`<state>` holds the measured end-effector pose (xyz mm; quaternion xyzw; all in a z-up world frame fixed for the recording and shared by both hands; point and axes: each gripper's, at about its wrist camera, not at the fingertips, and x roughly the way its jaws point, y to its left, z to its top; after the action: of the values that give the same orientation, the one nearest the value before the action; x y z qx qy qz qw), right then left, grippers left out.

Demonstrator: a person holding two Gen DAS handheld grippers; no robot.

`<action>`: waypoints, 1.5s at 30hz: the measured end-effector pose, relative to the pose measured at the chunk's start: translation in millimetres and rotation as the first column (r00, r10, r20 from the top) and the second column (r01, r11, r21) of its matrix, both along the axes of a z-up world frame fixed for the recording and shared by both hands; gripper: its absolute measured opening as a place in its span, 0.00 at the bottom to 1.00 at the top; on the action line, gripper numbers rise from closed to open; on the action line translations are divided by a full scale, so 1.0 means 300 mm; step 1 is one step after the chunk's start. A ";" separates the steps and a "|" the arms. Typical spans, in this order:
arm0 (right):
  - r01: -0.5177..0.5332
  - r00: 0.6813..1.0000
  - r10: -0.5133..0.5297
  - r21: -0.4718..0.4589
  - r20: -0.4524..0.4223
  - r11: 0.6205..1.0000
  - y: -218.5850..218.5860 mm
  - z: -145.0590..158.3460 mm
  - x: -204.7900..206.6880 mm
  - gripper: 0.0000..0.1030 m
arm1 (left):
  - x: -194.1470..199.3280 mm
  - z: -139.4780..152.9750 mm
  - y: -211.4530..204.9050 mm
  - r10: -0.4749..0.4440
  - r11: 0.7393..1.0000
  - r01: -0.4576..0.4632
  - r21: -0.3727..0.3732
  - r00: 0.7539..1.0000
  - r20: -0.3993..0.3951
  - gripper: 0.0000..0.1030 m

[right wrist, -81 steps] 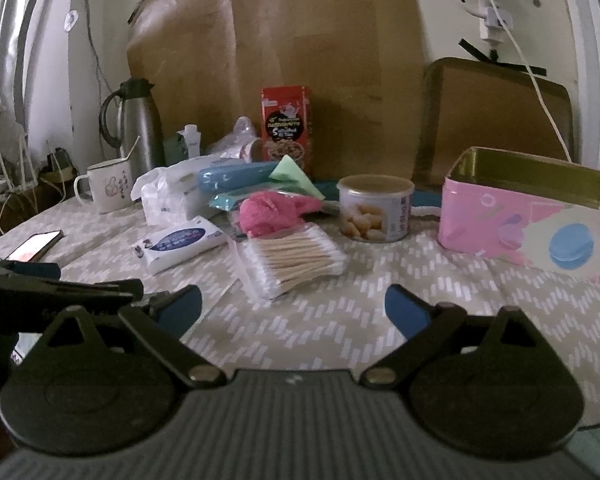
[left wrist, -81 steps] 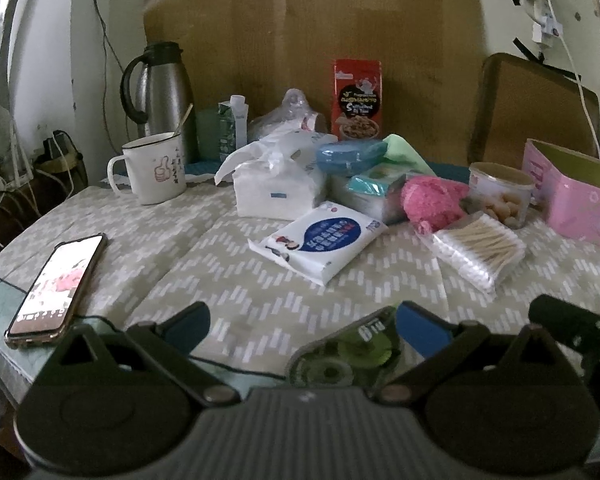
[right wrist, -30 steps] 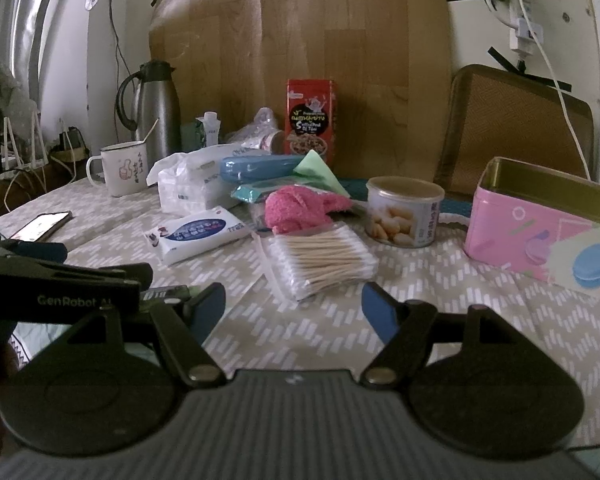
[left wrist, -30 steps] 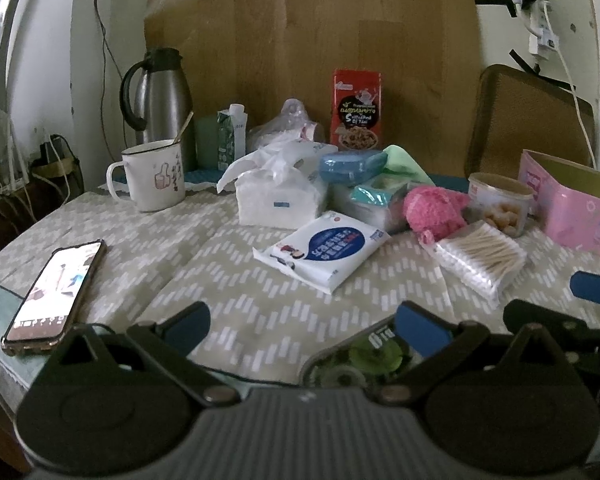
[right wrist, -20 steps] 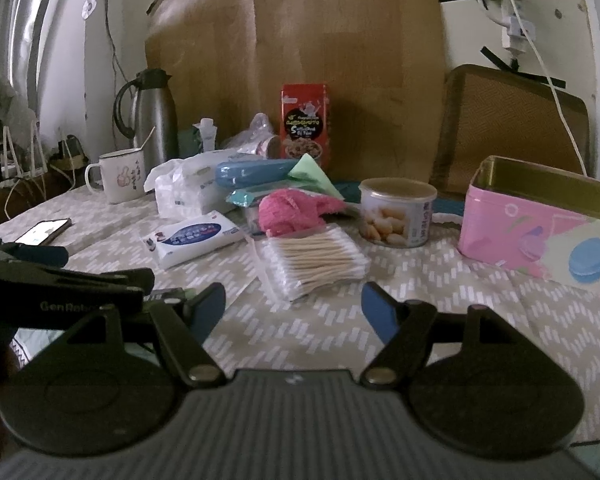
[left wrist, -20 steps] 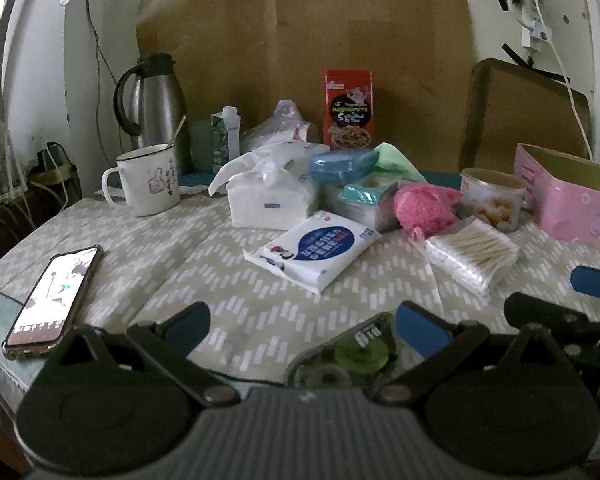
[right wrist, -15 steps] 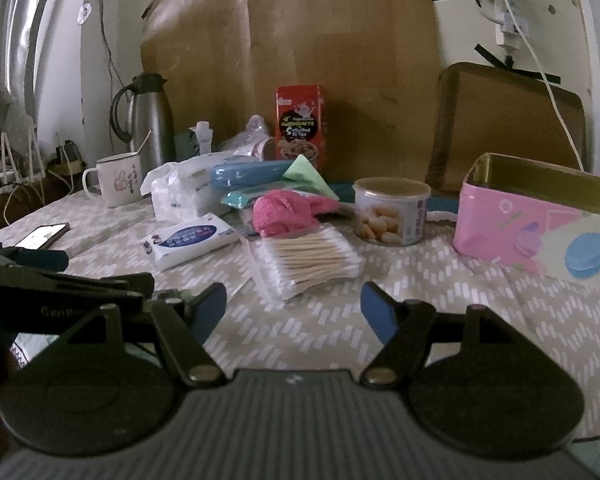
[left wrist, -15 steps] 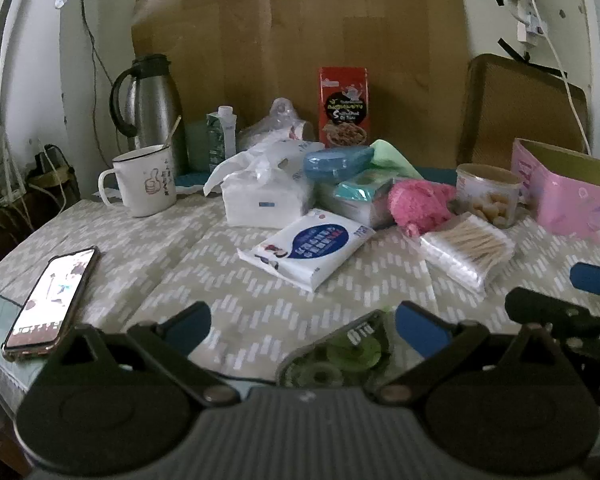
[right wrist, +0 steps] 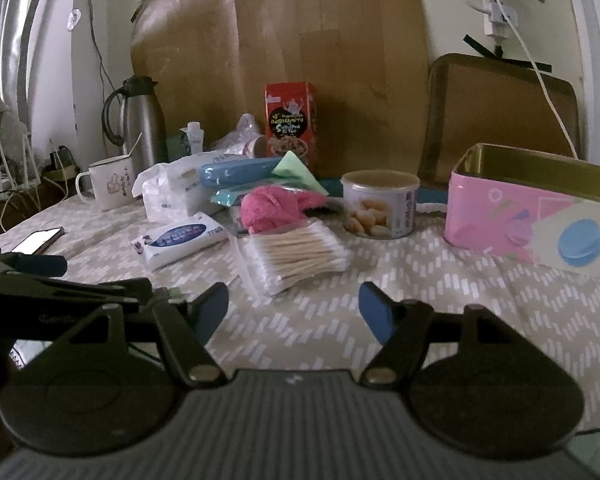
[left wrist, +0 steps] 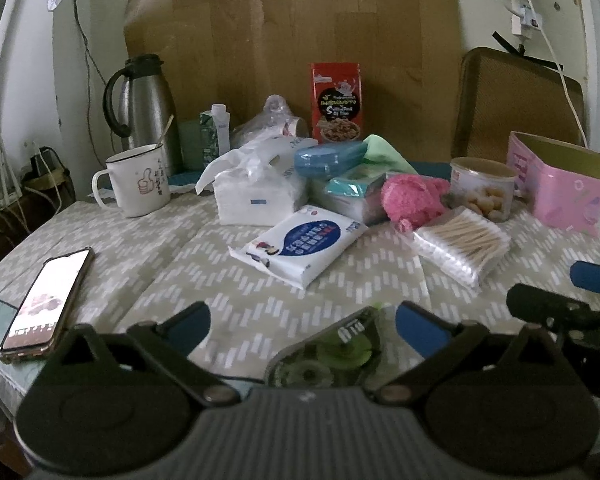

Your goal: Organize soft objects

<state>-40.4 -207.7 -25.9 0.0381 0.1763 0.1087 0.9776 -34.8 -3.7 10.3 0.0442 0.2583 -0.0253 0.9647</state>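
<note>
Both claws hang low over the near edge of the chevron-patterned cloth-covered table point(right wrist: 440, 280), jaws spread and empty: the left gripper point(left wrist: 302, 322) and the right gripper point(right wrist: 293, 306), side by side. Just ahead of the left claw lies a clear green tape dispenser point(left wrist: 332, 352), a hard thing, not part of the job. Straight beyond the right claw, nearest of the soft goods, lies the clear packet of cotton swabs point(right wrist: 294, 258), its long axis running left to right across the line of the fingers, so a straight-in grasp should take it across its narrow width. Left of that, and dead ahead of the left claw, lies the white and blue wet-wipe pack point(left wrist: 300, 242), slanting away to the right. Behind them, touching the swabs, sits the pink fluffy cloth point(right wrist: 274, 208), then the white tissue pack point(left wrist: 256, 198). Open cloth on the right leads to the open pink tin box point(right wrist: 536, 216), probably the destination, with a round biscuit tub point(right wrist: 380, 204) beside that path
</note>
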 end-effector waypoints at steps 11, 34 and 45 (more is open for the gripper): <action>-0.019 1.000 0.019 -0.027 -0.022 0.999 0.027 -0.006 0.017 0.73 | 0.024 0.002 0.069 0.036 0.999 -0.036 -0.036 0.999 0.010 1.00; -0.462 0.880 0.460 0.009 -0.116 0.887 0.218 0.059 0.128 0.61 | 0.147 0.041 0.439 -0.125 0.914 0.074 -0.398 0.987 -0.102 0.75; -0.563 0.819 0.537 -0.099 -0.204 0.821 0.271 0.000 0.082 0.68 | 0.087 -0.023 0.313 -0.395 0.867 0.312 -0.387 0.905 -0.155 0.66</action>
<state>-15.8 -126.3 -25.8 -0.0814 0.2687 0.3693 0.8859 -8.6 90.2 3.3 -0.0862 0.3462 -0.2536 0.8991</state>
